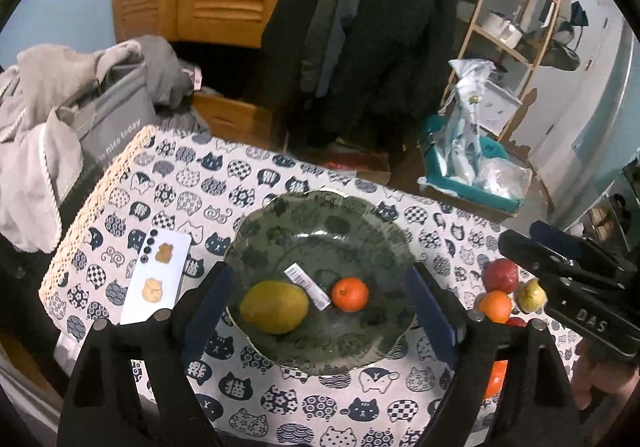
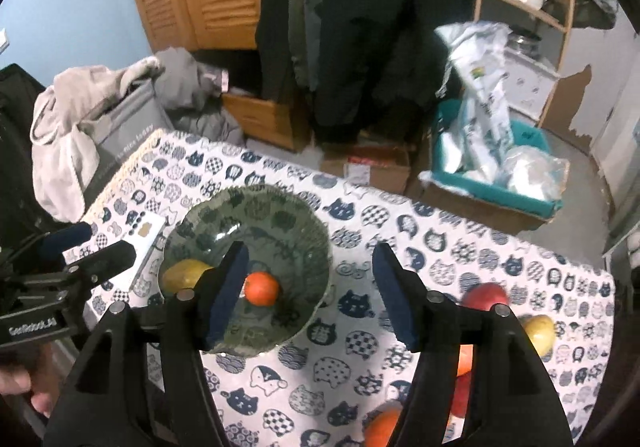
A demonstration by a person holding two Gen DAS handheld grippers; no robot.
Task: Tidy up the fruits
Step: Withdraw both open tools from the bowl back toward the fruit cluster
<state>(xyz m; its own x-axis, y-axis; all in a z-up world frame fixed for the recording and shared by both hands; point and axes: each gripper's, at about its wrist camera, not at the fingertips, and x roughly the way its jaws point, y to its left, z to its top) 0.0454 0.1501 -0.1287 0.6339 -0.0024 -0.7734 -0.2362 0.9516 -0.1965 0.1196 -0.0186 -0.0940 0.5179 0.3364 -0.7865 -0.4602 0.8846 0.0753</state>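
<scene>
A dark green patterned bowl [image 1: 320, 223] [image 2: 256, 193] sits on the cat-print tablecloth. In it lie a yellow-green mango [image 1: 276, 307] [image 2: 186, 273], a small orange [image 1: 350, 294] [image 2: 261, 288] and a white label strip [image 1: 307, 284]. My left gripper [image 1: 320, 271] hangs open above the bowl, with nothing between its pads. My right gripper [image 2: 311, 251] is also open and empty, above the bowl's right rim. Right of the bowl, a loose group lies on the cloth: a red apple [image 1: 500, 275] [image 2: 486, 295], an orange [image 1: 496, 305], a yellow pear [image 1: 532, 295] [image 2: 540, 331] and more fruit partly hidden behind the fingers.
A white card with bear stickers [image 1: 156, 279] lies left of the bowl. A grey bag draped with clothes [image 1: 100, 107] stands past the table's far left corner. On the floor behind are a teal box [image 2: 500, 183], a cardboard box and a wooden shelf [image 1: 520, 27].
</scene>
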